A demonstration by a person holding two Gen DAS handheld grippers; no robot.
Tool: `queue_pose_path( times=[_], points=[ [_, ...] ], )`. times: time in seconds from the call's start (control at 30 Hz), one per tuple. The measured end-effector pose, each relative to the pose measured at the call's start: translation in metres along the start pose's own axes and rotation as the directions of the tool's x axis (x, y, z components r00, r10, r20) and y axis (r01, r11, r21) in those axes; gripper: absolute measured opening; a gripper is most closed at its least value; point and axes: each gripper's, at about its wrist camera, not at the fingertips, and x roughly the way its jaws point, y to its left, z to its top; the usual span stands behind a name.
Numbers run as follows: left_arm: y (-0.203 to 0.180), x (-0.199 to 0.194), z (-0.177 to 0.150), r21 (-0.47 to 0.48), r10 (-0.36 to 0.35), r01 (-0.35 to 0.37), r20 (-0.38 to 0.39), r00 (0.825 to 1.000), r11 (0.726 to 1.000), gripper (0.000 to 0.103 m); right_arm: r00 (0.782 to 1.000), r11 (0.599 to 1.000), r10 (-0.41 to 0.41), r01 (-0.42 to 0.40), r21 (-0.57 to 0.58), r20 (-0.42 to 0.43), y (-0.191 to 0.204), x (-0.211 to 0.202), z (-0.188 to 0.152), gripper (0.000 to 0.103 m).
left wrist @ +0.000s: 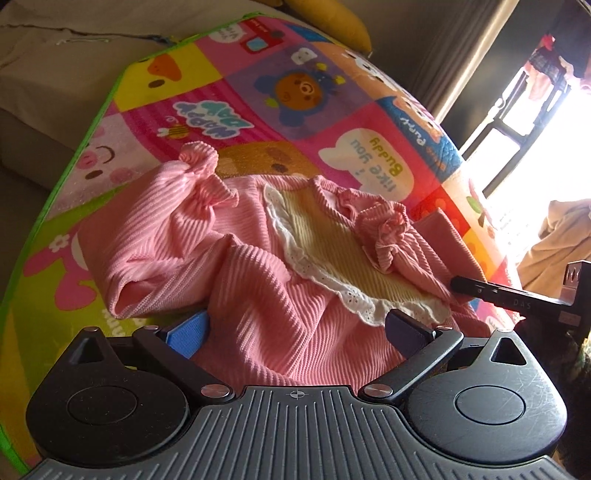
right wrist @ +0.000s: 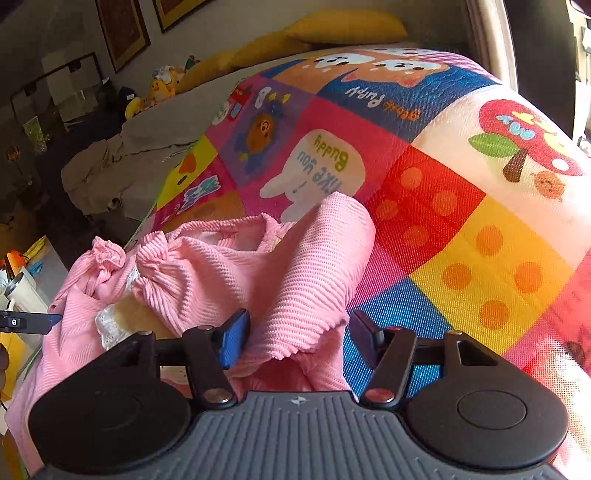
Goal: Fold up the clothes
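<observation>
- Left wrist view, L to R: 1 beige sofa (left wrist: 48,74) at far left, 1 cartoon play mat (left wrist: 236,92) w/ green edge across the middle, 1 yellow cushion (left wrist: 332,18) at top, bright window (left wrist: 535,147) at right.
- 1 garment: pink ribbed dress (left wrist: 229,243), lying crumpled on the mat, well inside its green border.
- Dress look: ribbed knit, 1 cream-yellow bib panel (left wrist: 325,243) w/ white eyelet lace trim, 2 gathered ruffle sleeves – one at upper left (left wrist: 201,166), one at right (left wrist: 386,236). Left part bunched into a roll, hem end toward the camera.
- Left gripper (left wrist: 295,332): 2 fingers spread wide apart, pink fabric lying between them, not pinched. Released.
- Tip of the other gripper shows as a black bar at the right edge, against the dress's right side.
- Right wrist view, L to R: dim room clutter + 2 framed pictures (right wrist: 122,29) on wall, dress at lower left/centre, mat filling the right.
- Right gripper (right wrist: 295,339): 2 fingers apart, a rolled fold of the dress sits in the gap, blue pad (right wrist: 234,339) touching cloth, far finger clear of it. Not clenched.
</observation>
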Motion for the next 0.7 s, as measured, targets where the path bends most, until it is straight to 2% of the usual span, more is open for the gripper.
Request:
queue_pose_path(
  times=[0.07, 0.2, 0.23, 0.3, 0.37, 0.47, 0.6, 0.67, 0.7],
  points=[
    [0.001, -0.002, 0.008, 0.014, 0.016, -0.016, 0.023, 1.000, 1.000, 0.103, 0.999, 0.999, 0.011, -0.013, 0.048, 0.033, -0.010, -0.008, 0.012, 0.061],
    [0.004, -0.007, 0.024, 0.042, 0.047, -0.050, 0.071, 0.996, 0.998, 0.103, 1.000, 0.991, 0.000, -0.003, 0.130, 0.023, -0.031, 0.005, 0.026, 0.061],
    [0.002, -0.004, 0.027, 0.048, 0.032, -0.035, 0.064, 0.997, 0.998, 0.103, 1.000, 0.990, -0.013, 0.011, 0.137, 0.017, -0.034, 0.011, 0.027, 0.061],
    [-0.010, 0.009, 0.033, 0.050, -0.075, 0.074, 0.017, 0.997, 0.996, 0.103, 0.999, 0.990, -0.040, 0.038, 0.137, 0.014, -0.035, 0.019, 0.025, 0.061],
    [-0.030, 0.029, 0.038, 0.062, -0.151, 0.152, -0.023, 0.988, 0.986, 0.103, 0.999, 0.988, -0.045, 0.042, 0.150, 0.016, -0.035, 0.023, 0.023, 0.061],
    [-0.061, 0.066, 0.040, 0.122, -0.133, 0.139, -0.052, 0.990, 0.983, 0.103, 0.999, 0.988, -0.047, 0.044, 0.149, 0.014, -0.032, 0.020, 0.017, 0.061],
    [-0.094, 0.116, 0.037, 0.187, -0.084, 0.101, -0.097, 0.992, 0.977, 0.103, 0.996, 0.991, -0.089, 0.086, 0.108, 0.029, -0.030, 0.003, 0.013, 0.062],
    [-0.105, 0.132, 0.031, 0.247, -0.050, 0.075, -0.108, 0.993, 0.966, 0.099, 0.993, 0.989, -0.108, 0.103, 0.106, 0.050, -0.032, -0.008, 0.014, 0.064],
    [-0.108, 0.136, 0.028, 0.276, -0.034, 0.062, -0.107, 0.994, 0.959, 0.080, 0.991, 0.988, -0.118, 0.111, 0.104, 0.061, -0.034, -0.013, 0.015, 0.066]
  ],
)
